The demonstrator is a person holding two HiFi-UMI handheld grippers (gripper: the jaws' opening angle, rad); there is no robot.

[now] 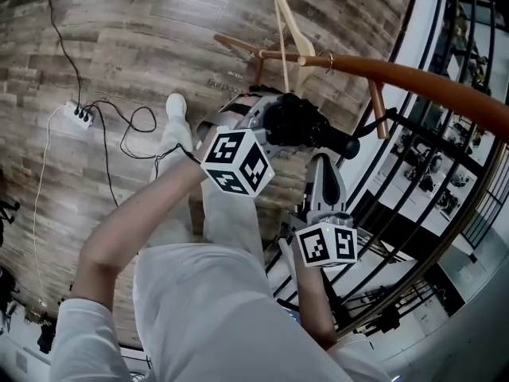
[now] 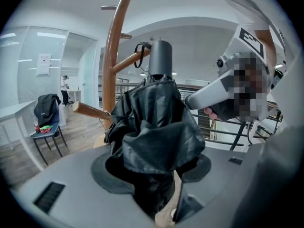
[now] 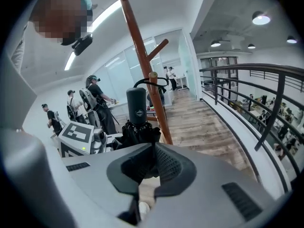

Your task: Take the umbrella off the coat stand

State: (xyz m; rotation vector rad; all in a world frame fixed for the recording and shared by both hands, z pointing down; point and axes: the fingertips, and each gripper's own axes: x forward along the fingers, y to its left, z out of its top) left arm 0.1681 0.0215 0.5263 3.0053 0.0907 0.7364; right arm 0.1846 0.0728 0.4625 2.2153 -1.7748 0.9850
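A black folded umbrella (image 1: 298, 122) lies between the pads of my left gripper (image 1: 274, 122), which is shut on its bunched canopy (image 2: 156, 122). The grey handle (image 2: 160, 58) points away from me. Its wrist strap (image 2: 141, 49) loops over a peg of the wooden coat stand (image 2: 114, 51). My right gripper (image 1: 318, 161) comes in from below and right. Its tips (image 3: 153, 146) meet at the folds just under the handle (image 3: 137, 103), pinching the fabric. The stand's pole (image 3: 142, 46) rises right behind the umbrella.
A black metal railing (image 3: 280, 108) runs along the right, with a drop beyond it. A wooden hanger (image 1: 286, 30) hangs on the stand. A power strip (image 1: 79, 114) with cables lies on the wood floor. A chair (image 2: 47, 122) and several people (image 3: 97, 99) are farther off.
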